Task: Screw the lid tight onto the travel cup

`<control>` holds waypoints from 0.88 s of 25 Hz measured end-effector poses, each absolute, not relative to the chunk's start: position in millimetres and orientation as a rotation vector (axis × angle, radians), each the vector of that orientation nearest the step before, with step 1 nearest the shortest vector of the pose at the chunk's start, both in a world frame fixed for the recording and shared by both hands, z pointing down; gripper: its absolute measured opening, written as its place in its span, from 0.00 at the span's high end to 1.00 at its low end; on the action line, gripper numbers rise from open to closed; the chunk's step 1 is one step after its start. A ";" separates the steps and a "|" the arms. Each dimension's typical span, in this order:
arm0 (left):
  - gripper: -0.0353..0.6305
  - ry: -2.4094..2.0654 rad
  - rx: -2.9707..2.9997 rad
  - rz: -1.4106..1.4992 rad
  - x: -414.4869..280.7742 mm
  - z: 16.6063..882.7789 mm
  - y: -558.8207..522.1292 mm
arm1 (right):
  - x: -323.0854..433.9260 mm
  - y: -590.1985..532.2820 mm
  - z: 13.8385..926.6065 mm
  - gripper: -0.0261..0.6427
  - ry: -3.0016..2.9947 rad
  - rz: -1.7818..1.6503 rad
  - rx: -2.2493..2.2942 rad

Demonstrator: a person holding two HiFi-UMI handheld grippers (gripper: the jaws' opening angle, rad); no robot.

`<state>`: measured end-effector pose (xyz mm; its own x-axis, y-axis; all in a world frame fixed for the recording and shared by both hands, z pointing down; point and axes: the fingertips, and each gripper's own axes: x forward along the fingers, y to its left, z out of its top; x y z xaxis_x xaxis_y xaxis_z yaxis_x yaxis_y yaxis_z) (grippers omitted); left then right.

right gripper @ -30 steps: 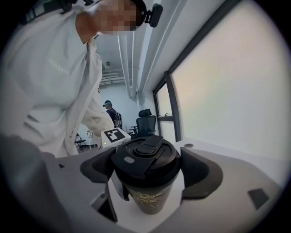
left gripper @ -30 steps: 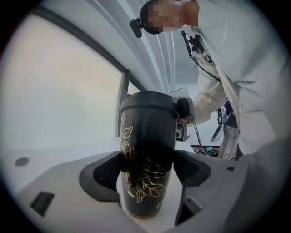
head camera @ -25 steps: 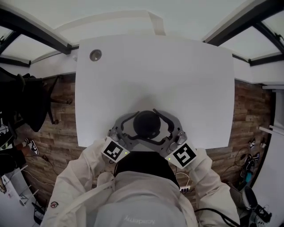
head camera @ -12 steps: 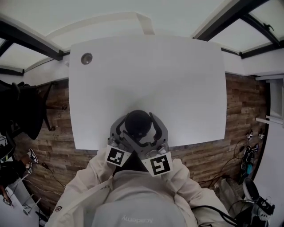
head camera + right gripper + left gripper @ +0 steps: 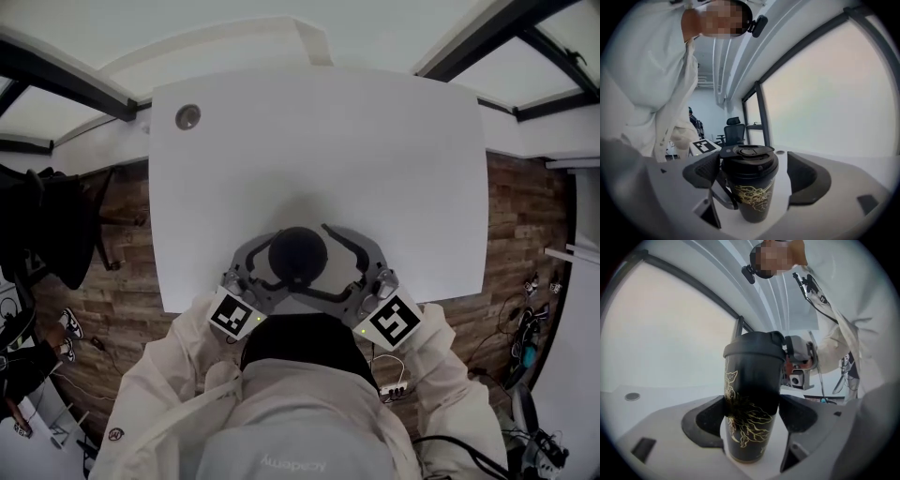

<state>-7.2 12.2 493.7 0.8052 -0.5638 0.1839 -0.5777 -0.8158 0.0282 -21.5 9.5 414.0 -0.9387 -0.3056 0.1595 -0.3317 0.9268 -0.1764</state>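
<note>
The left tongs (image 5: pixel 751 420) are clamped low on the body of the cup (image 5: pixel 752 380), probably to keep it from turning. The cup stands on the tabletop (image 5: pixel 375 150) close to the near edge, about midway along, with its lid (image 5: pixel 749 157) seated on top. The right tongs (image 5: pixel 754 173) straddle the lid at rim height, their pads apart with a clear gap on one side, seemingly placed to grip and twist it.

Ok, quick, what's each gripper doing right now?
Left gripper: closed on the travel cup, gripping its body.
Right gripper: open, jaws either side of the lid, not clamping it.
</note>
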 end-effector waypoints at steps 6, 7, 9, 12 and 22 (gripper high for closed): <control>0.40 -0.697 2.942 0.274 -12.9 496.3 10.9 | -37.2 13.8 428.6 0.32 -2.859 0.226 0.079; 0.40 -0.665 2.943 0.276 -13.4 496.7 10.6 | -39.8 13.9 430.8 0.32 -2.842 0.212 0.040; 0.40 -0.626 2.943 0.280 -14.0 498.0 8.9 | -43.1 11.5 433.2 0.32 -2.825 0.180 0.002; 0.40 -0.647 2.934 0.283 -17.1 499.8 7.6 | -45.0 9.6 436.7 0.32 -2.819 0.192 0.039; 0.40 -1.002 2.849 0.258 -15.0 497.6 14.0 | -44.6 5.0 413.9 0.32 -2.964 0.242 0.705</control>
